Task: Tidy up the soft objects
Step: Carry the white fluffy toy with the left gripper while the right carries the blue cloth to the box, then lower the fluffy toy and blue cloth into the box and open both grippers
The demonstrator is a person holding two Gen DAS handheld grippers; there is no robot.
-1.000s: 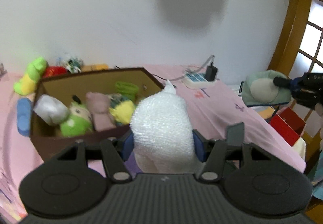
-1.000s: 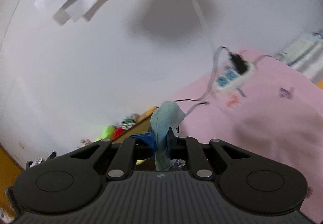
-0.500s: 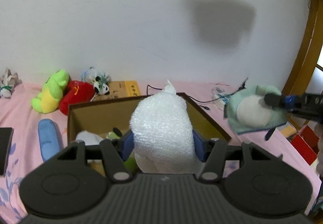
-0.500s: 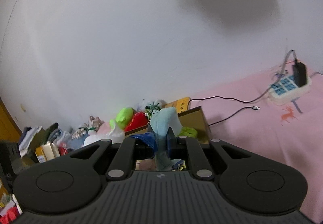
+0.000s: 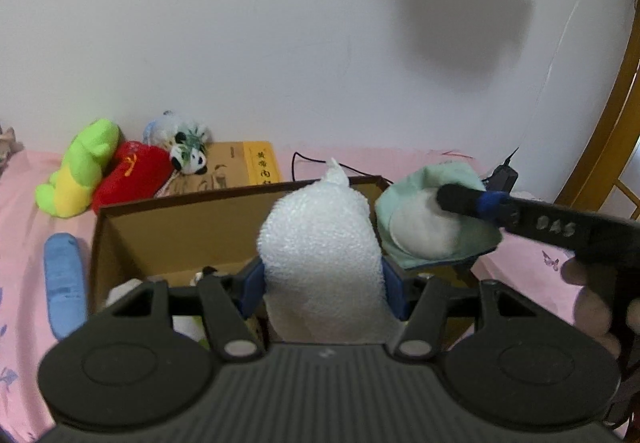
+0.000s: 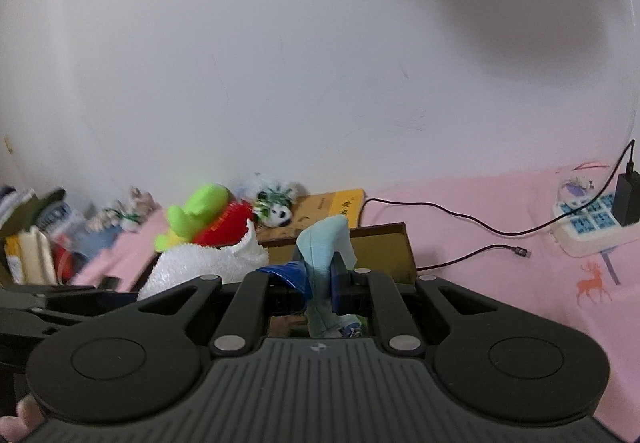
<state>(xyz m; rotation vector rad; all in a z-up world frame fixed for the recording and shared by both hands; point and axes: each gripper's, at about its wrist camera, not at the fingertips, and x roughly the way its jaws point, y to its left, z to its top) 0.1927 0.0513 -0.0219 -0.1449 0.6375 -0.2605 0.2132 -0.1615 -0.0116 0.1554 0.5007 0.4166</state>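
The pink bedsheet (image 5: 24, 179) fills the lower part of both views, but its near part is hidden behind the black gripper bodies, and its edges curve away out of frame. On it stands an open cardboard box (image 5: 168, 219), only partly seen: in the left wrist view the white bundle and the gripper cover most of its inside, so only scraps of pale things at its bottom show and cannot be told apart; in the right wrist view just its far wall and right corner (image 6: 384, 247) appear. The left gripper (image 5: 324, 283) grips a white knobbly bundle (image 5: 320, 255) between its blue pads, the jaws about half apart and pressed to its sides; the bundle stands up tall from the jaws, over the near part of the box, its lower end cut off behind the gripper. The right gripper (image 6: 320, 275) is clamped tight on a pale green soft toy (image 6: 324, 247), whose thin edge pokes up between the jaws; from the left wrist view the same toy (image 5: 424, 227) shows a cream round patch and hangs at the box's right far corner, with fingers (image 5: 592, 307) on the handle blurred at the right edge. Behind the box, against the wall, lie a green and yellow plush (image 5: 80, 167), a red plush (image 5: 132, 175) and a small panda toy (image 5: 188, 159), touching one another, beside a yellow book (image 5: 248, 167). A blue plush (image 5: 64, 283) lies left of the box. A power strip (image 6: 592, 223) with a black cable (image 6: 460, 219) sits far right; clutter at the far left is too blurred to name.
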